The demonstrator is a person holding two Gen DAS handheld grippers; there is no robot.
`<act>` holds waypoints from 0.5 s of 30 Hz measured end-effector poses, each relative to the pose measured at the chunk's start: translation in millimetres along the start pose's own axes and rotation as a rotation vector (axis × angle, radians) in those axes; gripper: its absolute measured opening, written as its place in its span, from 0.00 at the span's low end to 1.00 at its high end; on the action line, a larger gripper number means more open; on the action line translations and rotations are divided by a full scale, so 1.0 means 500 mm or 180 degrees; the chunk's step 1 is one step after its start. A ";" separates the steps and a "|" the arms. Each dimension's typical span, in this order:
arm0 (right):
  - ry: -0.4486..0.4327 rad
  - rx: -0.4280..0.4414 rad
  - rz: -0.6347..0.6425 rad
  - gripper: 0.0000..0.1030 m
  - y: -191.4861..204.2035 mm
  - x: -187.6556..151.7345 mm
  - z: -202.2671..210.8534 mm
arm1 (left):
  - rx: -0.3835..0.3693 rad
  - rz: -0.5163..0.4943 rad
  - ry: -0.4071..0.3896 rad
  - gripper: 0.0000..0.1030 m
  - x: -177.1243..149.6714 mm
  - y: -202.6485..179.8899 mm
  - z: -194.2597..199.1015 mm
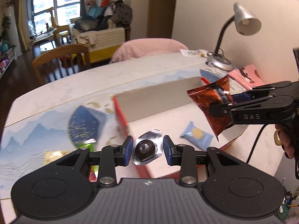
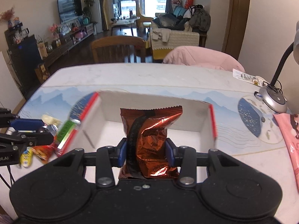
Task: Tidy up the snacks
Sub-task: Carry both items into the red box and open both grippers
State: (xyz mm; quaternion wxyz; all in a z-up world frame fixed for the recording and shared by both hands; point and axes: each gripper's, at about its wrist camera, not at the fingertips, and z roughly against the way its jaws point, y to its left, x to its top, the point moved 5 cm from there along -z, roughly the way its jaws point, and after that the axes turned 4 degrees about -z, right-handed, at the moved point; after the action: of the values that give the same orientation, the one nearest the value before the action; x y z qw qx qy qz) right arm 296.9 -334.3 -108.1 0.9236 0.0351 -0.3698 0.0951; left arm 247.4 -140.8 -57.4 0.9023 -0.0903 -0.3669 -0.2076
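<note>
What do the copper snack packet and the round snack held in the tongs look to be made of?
Copper snack packet: thin metallised film, it seems; glossy, with sharp crinkles, bright glints and a zigzag-cut top seal.
Round snack: probably a dark glossy ball or dome in a crimped silver foil tray; shiny wrinkled rim. Whether the dome is chocolate or plastic is unclear.

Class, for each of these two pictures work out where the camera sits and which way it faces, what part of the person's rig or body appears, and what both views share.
Left wrist: on the left gripper, looking down along its fingers at the foil-wrapped chocolate it holds above the box; the right gripper and a hand show.
Right wrist: on the right gripper, facing the box across the table; it holds the copper packet; the left gripper shows.
Shared: box, packet, lamp, both grippers.
</note>
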 end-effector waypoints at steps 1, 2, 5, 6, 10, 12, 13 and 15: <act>0.0032 -0.0011 0.0014 0.39 -0.014 -0.001 -0.007 | -0.0014 -0.0016 0.0024 0.33 0.005 -0.016 -0.010; 0.0054 -0.0021 0.0017 0.39 -0.028 -0.002 -0.015 | -0.0028 -0.0033 0.0051 0.33 0.010 -0.027 -0.022; 0.0144 -0.0021 0.0037 0.39 -0.058 -0.005 -0.034 | -0.0066 -0.0069 0.0162 0.33 0.025 -0.053 -0.064; 0.0180 -0.0022 0.0035 0.39 -0.067 -0.006 -0.043 | -0.0075 -0.0085 0.0209 0.33 0.027 -0.060 -0.076; 0.0329 -0.0008 0.0059 0.39 -0.091 -0.015 -0.074 | -0.0074 -0.0113 0.0413 0.33 0.035 -0.076 -0.134; 0.0397 0.0007 0.0065 0.39 -0.097 -0.017 -0.092 | -0.0050 -0.0051 0.0534 0.33 0.035 -0.072 -0.164; 0.0423 0.0016 0.0051 0.39 -0.099 -0.018 -0.100 | -0.0052 -0.0009 0.0603 0.33 0.035 -0.070 -0.179; 0.0483 0.0060 0.0044 0.39 -0.100 -0.020 -0.115 | -0.0032 0.0079 0.0725 0.33 0.033 -0.062 -0.206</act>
State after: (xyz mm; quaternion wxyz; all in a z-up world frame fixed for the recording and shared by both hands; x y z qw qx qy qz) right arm 338.7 -377.1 -156.5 0.9479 0.0340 -0.2980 0.1074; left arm 308.7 -206.2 -118.9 0.9402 -0.0751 -0.2599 -0.2072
